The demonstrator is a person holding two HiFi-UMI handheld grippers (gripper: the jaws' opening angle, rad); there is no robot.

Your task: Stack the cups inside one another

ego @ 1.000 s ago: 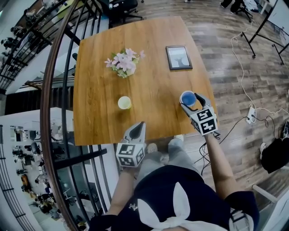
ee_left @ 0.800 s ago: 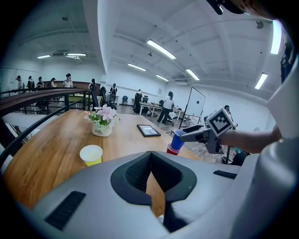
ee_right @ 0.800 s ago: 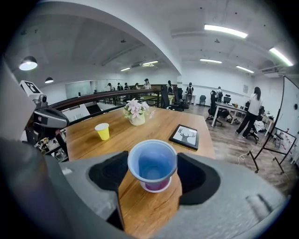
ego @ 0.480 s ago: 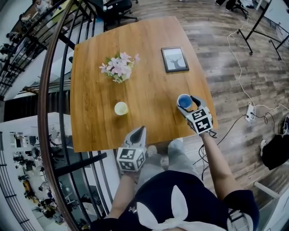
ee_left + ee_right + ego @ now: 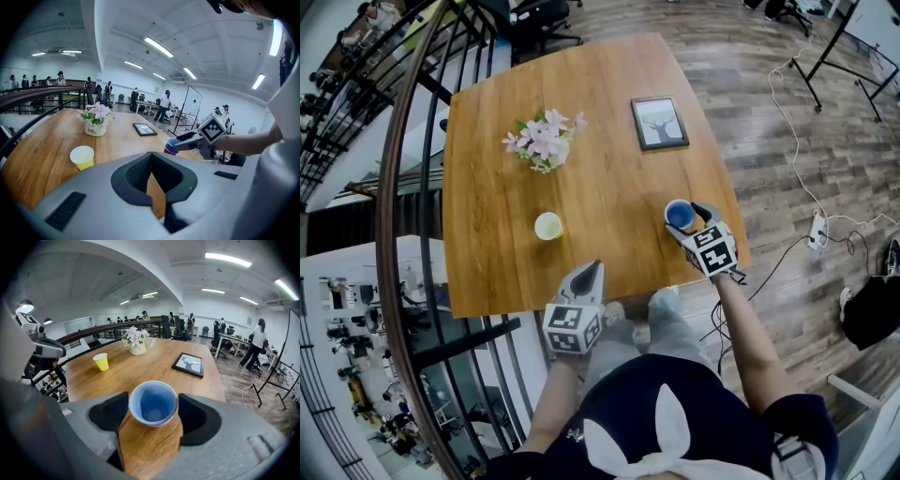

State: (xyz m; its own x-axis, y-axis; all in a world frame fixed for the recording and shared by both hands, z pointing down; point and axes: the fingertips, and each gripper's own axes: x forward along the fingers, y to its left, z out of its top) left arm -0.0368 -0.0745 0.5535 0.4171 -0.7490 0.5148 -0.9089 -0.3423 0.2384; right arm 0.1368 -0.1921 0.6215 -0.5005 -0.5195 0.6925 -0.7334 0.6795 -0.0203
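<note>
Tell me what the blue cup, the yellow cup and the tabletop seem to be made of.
Blue cup: probably thin plastic, smooth, with a rolled rim and soft sheen.
Yellow cup: paper or plastic, matte; too small to tell.
Tabletop: wood or wood veneer, satin finish, with visible grain streaks.

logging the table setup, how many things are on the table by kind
cups: 2, yellow cup and blue cup
flower pot: 1
picture frame: 1
total: 4
</note>
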